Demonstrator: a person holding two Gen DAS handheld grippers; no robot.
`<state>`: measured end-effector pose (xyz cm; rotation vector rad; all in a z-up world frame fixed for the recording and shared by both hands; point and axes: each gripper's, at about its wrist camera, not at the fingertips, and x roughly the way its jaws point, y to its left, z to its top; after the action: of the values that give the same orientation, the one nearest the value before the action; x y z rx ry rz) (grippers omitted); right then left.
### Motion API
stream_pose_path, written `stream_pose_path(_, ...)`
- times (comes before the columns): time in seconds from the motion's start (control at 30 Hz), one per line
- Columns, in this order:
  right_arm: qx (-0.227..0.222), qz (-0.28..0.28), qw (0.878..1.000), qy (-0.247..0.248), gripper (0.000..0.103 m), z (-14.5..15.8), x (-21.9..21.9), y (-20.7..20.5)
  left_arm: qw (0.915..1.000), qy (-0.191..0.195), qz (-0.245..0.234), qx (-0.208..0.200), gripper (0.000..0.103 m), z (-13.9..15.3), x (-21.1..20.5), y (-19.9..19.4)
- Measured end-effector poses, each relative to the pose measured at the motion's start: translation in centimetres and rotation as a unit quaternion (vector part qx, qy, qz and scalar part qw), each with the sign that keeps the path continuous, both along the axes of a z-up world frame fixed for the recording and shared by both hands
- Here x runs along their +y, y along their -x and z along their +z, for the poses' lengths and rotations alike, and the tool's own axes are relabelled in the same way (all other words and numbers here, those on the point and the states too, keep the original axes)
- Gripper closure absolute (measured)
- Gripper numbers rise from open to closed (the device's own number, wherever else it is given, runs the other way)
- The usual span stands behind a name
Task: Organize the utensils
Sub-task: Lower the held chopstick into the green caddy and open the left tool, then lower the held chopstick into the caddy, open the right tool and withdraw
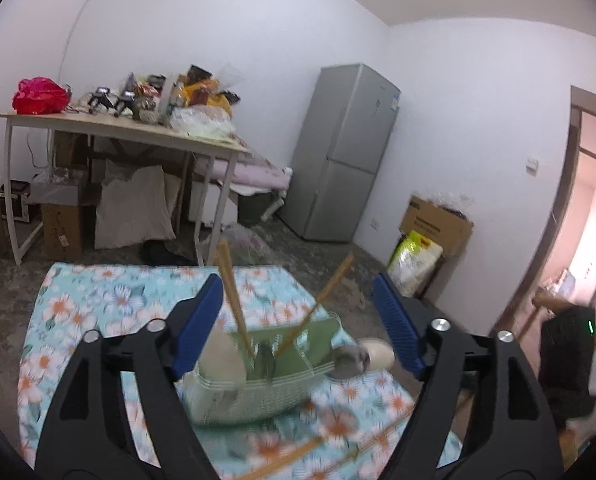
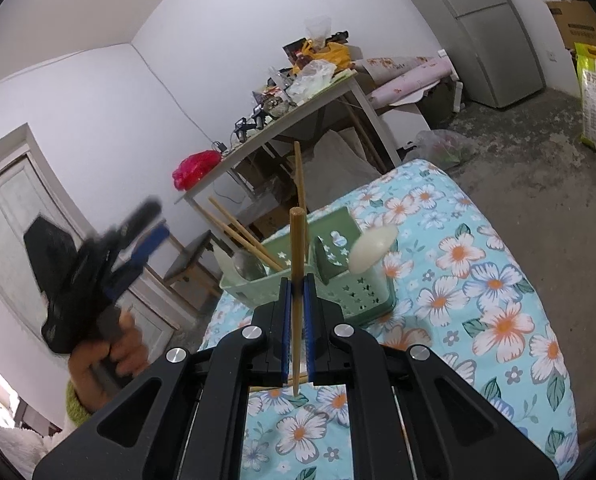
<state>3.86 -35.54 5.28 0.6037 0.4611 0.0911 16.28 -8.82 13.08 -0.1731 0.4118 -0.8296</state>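
Note:
A green utensil basket (image 1: 258, 384) (image 2: 329, 264) stands on a table with a floral cloth (image 2: 477, 320). It holds wooden chopsticks (image 1: 234, 304) (image 2: 246, 236), metal spoons (image 2: 250, 266) and white spoons (image 2: 371, 248). My right gripper (image 2: 297, 284) is shut on one wooden chopstick (image 2: 296, 264), upright, just in front of the basket. My left gripper (image 1: 298, 304) is open and empty above the basket; it also shows blurred in the right wrist view (image 2: 138, 236). More chopsticks (image 1: 294, 456) lie on the cloth near me.
A cluttered desk (image 1: 118, 128) stands behind, with boxes and sacks under it. A grey fridge (image 1: 345, 152) stands in the corner, and a cardboard box (image 1: 437, 224) and a rice bag (image 1: 413, 264) by the right wall.

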Motion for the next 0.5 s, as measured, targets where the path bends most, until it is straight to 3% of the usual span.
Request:
stream_pose_path(0.23, -0.029, 0.010, 0.999, 0.016, 0.097, 2.0, 0.1, -0.3, 0.9972, -0.063, 0.021, 0.035, 0.017, -3.7, 3.5, 2.8)
stream_pose_path(0.5, -0.064, 0.012, 0.997, 0.039, 0.097, 4.8, 0.2, -1.5, 0.9879, -0.102, 0.074, 0.090, 0.013, -8.1, 6.6, 3.7)
